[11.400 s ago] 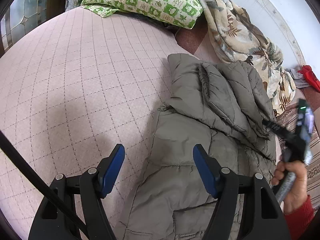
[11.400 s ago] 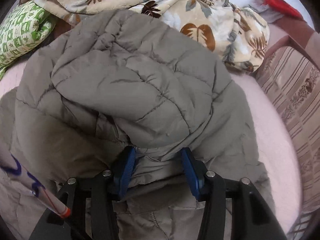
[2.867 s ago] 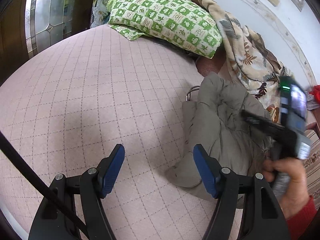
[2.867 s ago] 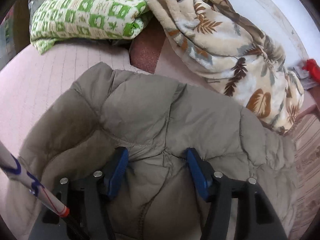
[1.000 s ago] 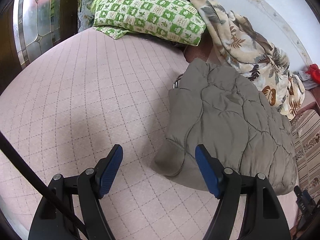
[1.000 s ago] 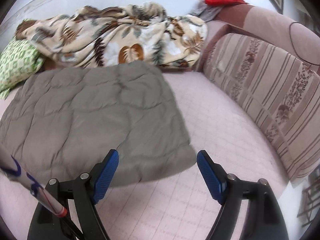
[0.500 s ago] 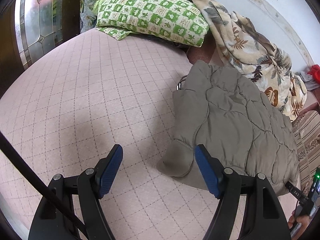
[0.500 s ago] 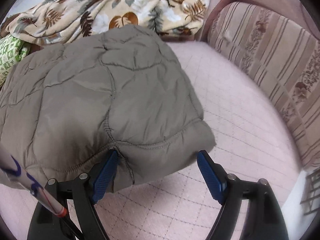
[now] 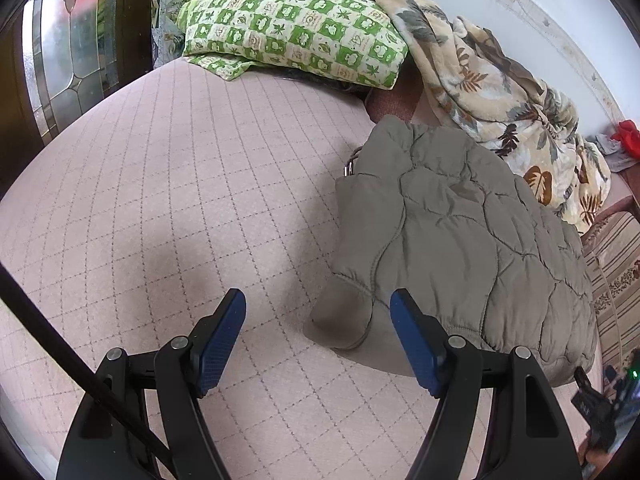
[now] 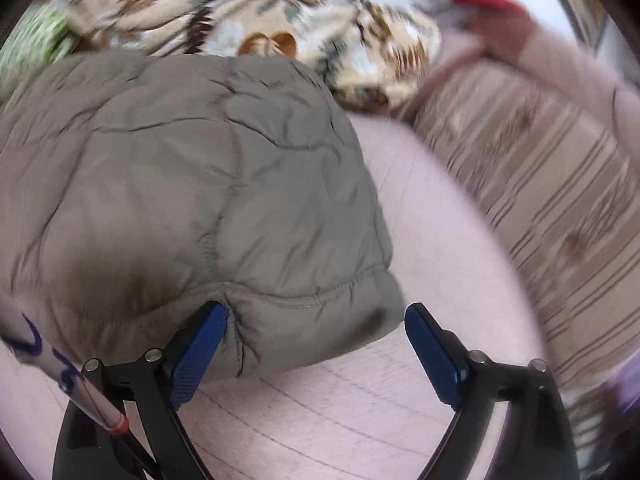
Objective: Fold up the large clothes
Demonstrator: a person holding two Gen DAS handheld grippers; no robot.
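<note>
A grey-olive quilted jacket (image 9: 460, 236) lies folded into a thick bundle on the pink quilted bed cover (image 9: 168, 184). My left gripper (image 9: 318, 314) is open and empty; the bundle's near left corner lies between its jaws. In the right wrist view, which is blurred, the jacket (image 10: 192, 184) fills the left half. My right gripper (image 10: 316, 324) is open, and the bundle's near right corner sits between its blue pads, the left pad (image 10: 200, 350) against the fabric. The right gripper's body shows at the lower right of the left wrist view (image 9: 600, 404).
A green checked pillow (image 9: 296, 28) and a beige leaf-print blanket (image 9: 500, 92) lie at the head of the bed behind the jacket. A striped sofa arm (image 10: 540, 184) runs along the right. A red item (image 9: 626, 134) lies far right. A glass door (image 9: 68, 44) stands at the left.
My right gripper has moved closer to the jacket's near right corner, which now lies between its jaws. The left gripper has edged slightly toward the near left corner. The jacket stays folded.
</note>
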